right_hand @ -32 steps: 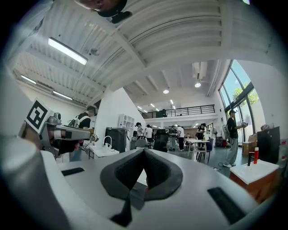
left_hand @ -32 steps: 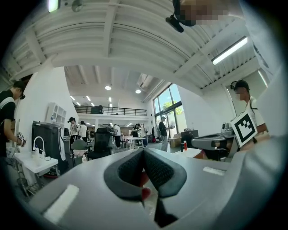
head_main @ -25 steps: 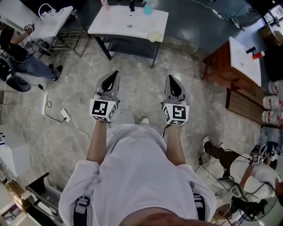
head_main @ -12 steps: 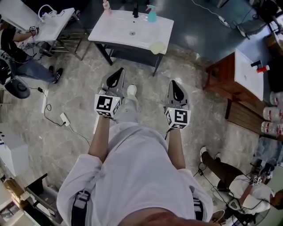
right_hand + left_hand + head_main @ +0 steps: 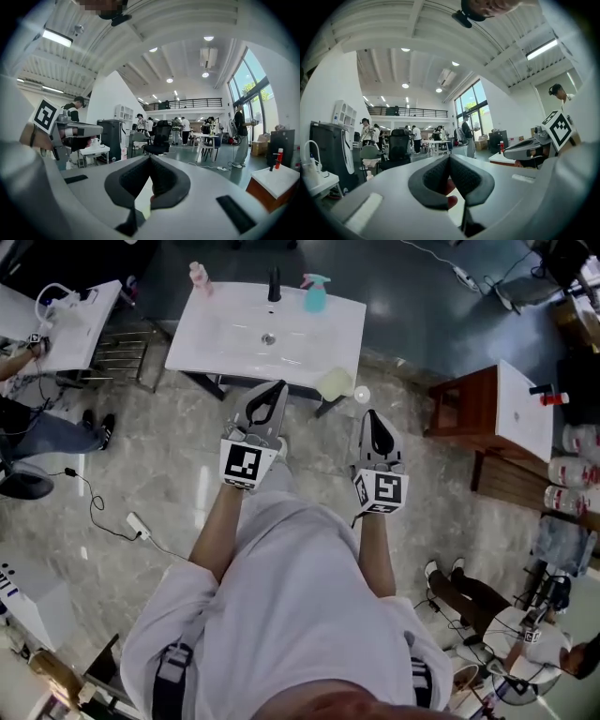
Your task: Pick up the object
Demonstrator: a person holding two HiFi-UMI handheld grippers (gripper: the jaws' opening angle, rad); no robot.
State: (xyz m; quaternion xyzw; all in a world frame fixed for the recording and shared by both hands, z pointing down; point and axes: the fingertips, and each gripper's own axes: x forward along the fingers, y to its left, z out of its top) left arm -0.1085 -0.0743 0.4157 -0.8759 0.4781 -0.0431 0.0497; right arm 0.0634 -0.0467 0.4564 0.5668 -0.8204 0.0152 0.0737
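Both claws, left claw (image 5: 277, 390) and right claw (image 5: 372, 416), stay closed and empty, now nearer the white surface (image 5: 225, 338). Whether the object is its spray bottle (image 5: 316, 292) or sponge (image 5: 335, 383) is unclear.

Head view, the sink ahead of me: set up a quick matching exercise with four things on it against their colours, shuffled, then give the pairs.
Things:
1. spray bottle
2. small bottle
3. tap
4. sponge

Colours:
A. black
B. pale yellow
C. teal
D. pink

Pairs: 1-C, 2-D, 3-A, 4-B
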